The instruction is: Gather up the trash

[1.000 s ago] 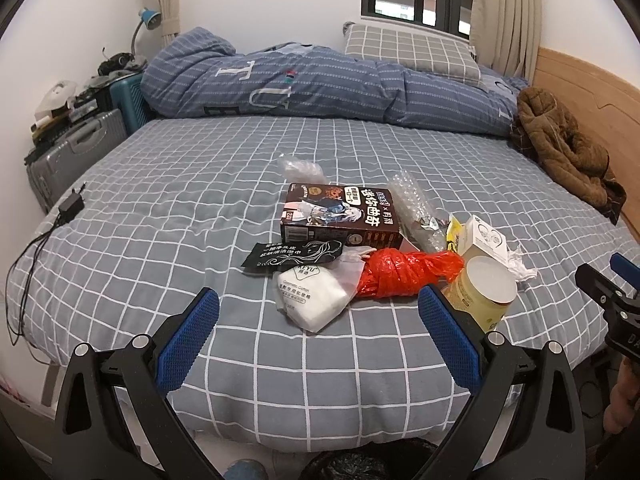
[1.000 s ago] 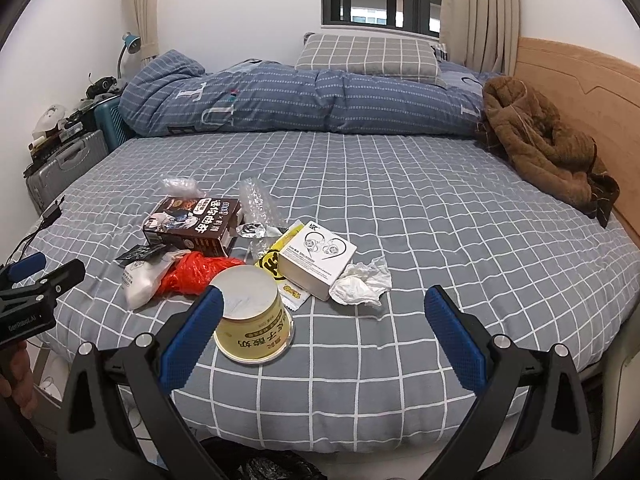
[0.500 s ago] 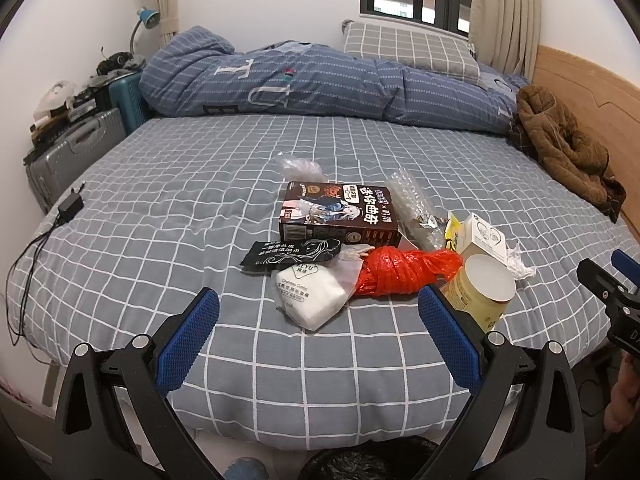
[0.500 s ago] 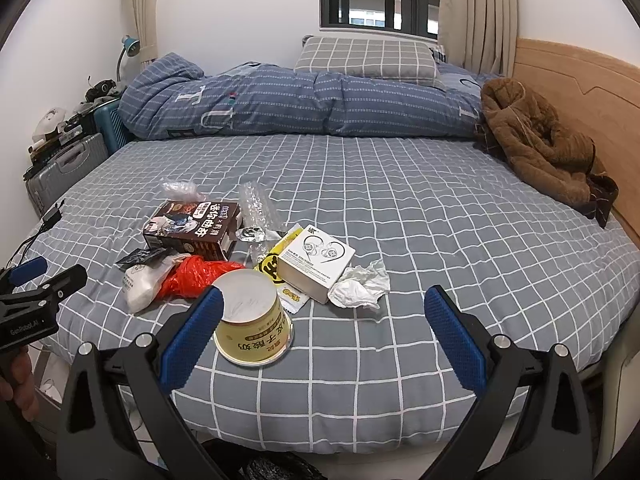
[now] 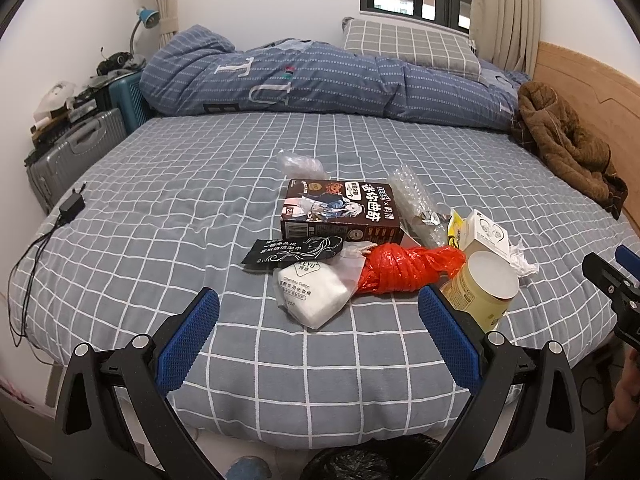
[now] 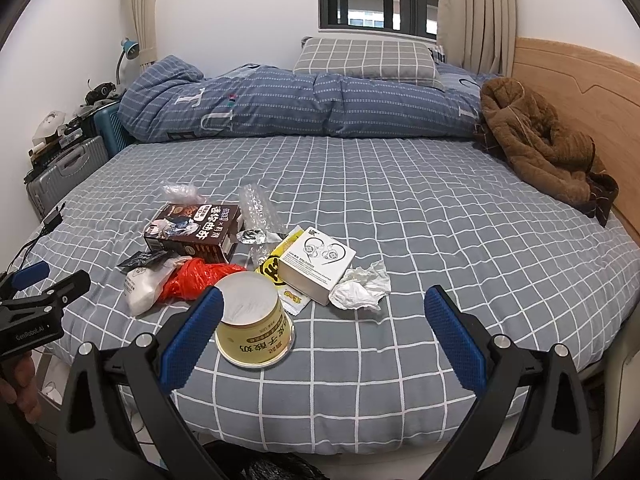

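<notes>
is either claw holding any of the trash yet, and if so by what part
Nothing is held. The left claw and the right claw are both open above the near edge of the bed, short of the trash.

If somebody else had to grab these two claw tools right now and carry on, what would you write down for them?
Left gripper: open, empty, held off the near edge of the bed.
Right gripper: open, empty, same edge, further right.
Trash sits in one cluster on the bed: yellow cup upside down nearest, red plastic bag, white cotton-pad pack, black sachet, brown snack box, clear bubble wrap, white earphone box, crumpled tissue.
A black-lined bin is below, by the bed.
Done: nothing picked yet.
Left: everything.
</notes>
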